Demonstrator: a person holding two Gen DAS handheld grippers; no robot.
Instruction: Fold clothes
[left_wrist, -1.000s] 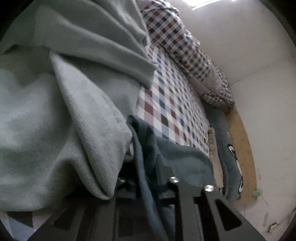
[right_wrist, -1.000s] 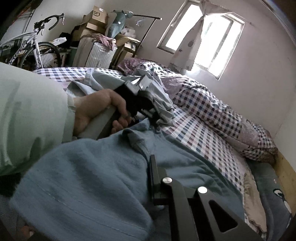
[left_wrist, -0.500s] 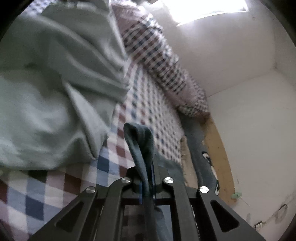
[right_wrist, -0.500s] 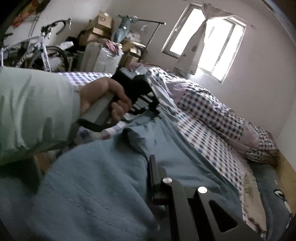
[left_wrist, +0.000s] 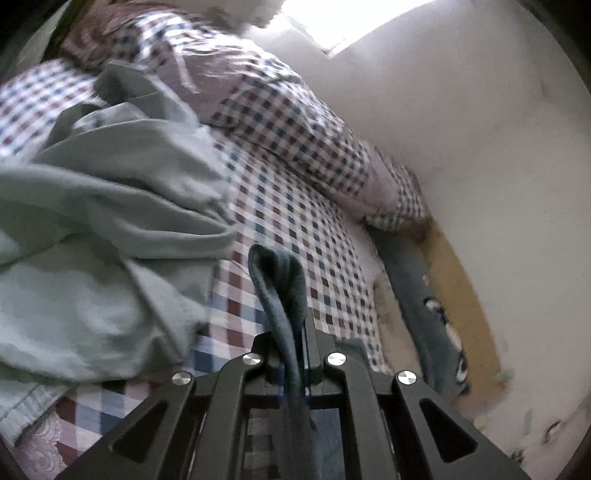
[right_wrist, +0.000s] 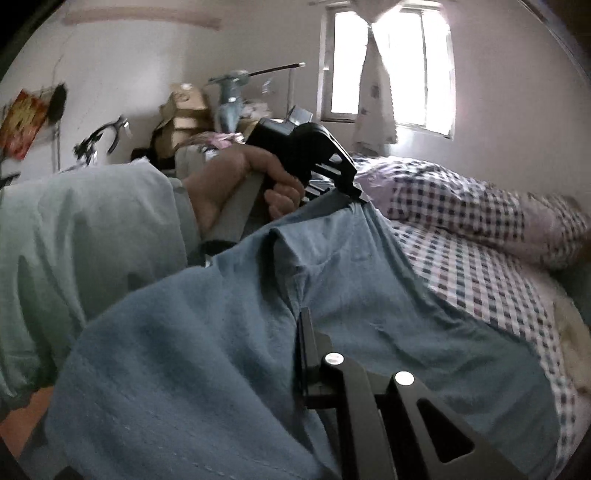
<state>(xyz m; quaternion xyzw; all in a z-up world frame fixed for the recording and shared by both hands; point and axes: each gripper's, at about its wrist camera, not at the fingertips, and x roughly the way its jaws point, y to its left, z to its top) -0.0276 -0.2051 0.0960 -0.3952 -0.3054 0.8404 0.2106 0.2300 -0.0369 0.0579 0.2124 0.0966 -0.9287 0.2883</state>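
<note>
My left gripper (left_wrist: 291, 354) pinches a fold of the blue shirt (right_wrist: 332, 295) at lower centre. My right gripper (right_wrist: 301, 354) is clamped on the same shirt, which fills the lower frame over the checked bed (right_wrist: 480, 273). A pale green garment (left_wrist: 103, 221) lies heaped at left.

Bed (left_wrist: 295, 229) covered with checked sheet, red, blue, white squares. Pale green garment (left_wrist: 103, 229) heaped on sheet at left. Checked quilt (left_wrist: 295, 122) bunched along wall side. Blue cartoon-print pillow (left_wrist: 424, 306) at far end. Blue shirt (right_wrist: 369, 295) drapes onto sheet; contact edge unclear.
</note>
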